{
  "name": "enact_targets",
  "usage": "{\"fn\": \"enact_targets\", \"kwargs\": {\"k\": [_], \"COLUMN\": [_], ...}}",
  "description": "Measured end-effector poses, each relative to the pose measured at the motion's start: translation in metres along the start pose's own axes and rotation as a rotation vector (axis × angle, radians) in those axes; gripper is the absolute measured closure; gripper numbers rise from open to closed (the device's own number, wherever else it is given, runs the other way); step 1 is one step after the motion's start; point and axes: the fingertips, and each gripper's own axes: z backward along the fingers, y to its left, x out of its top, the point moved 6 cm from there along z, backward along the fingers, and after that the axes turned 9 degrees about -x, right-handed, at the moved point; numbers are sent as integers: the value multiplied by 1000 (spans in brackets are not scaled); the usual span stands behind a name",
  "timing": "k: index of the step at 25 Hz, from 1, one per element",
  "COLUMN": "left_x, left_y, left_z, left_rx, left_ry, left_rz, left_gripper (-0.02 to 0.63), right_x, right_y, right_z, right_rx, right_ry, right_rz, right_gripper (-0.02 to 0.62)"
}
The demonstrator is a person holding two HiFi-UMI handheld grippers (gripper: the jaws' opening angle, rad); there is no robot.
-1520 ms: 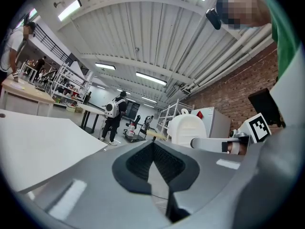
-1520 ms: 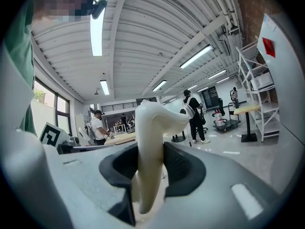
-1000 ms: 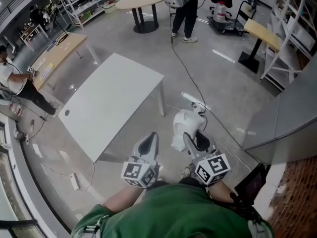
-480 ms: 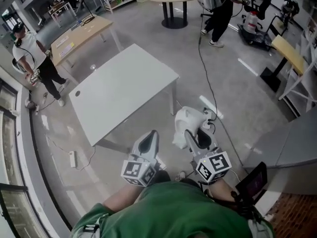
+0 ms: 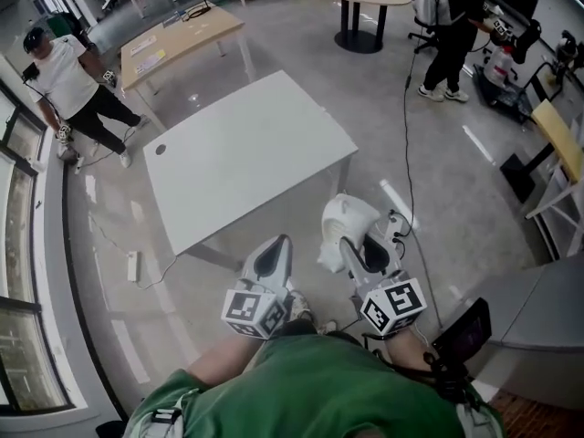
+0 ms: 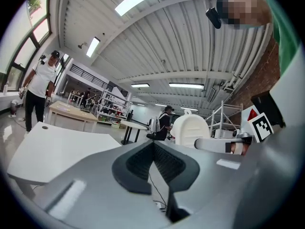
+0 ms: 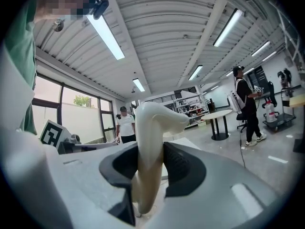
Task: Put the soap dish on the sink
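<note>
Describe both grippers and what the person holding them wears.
The left gripper and right gripper are pale grey moulded shells with dark ribbed pads. Each carries a white cube printed with black square markers. The person wears a green top.

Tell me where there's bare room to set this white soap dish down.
The white table ahead is bare nearly all over, from its near edge to the small dark hole by its left corner. The floor is busier: a black cable runs past the table's right side, and a power strip lies off its left.
</note>
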Motion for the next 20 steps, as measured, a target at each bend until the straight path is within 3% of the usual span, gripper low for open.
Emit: {"fn": "enact_targets", "kwargs": {"k": [15,20], "left_x": [19,24], "left_y": [119,137], "left_z": [12,20], "left_rx": [114,151], "left_ry": [-82,-101], "left_rz": [30,42], "left_gripper": [600,600], "right_x": [4,4], "right_y": [63,78], "right_z": [-126,-145], "right_rx": [133,168], "right_ry": [33,51], "right_rz": [68,85], "right_gripper": [456,456]}}
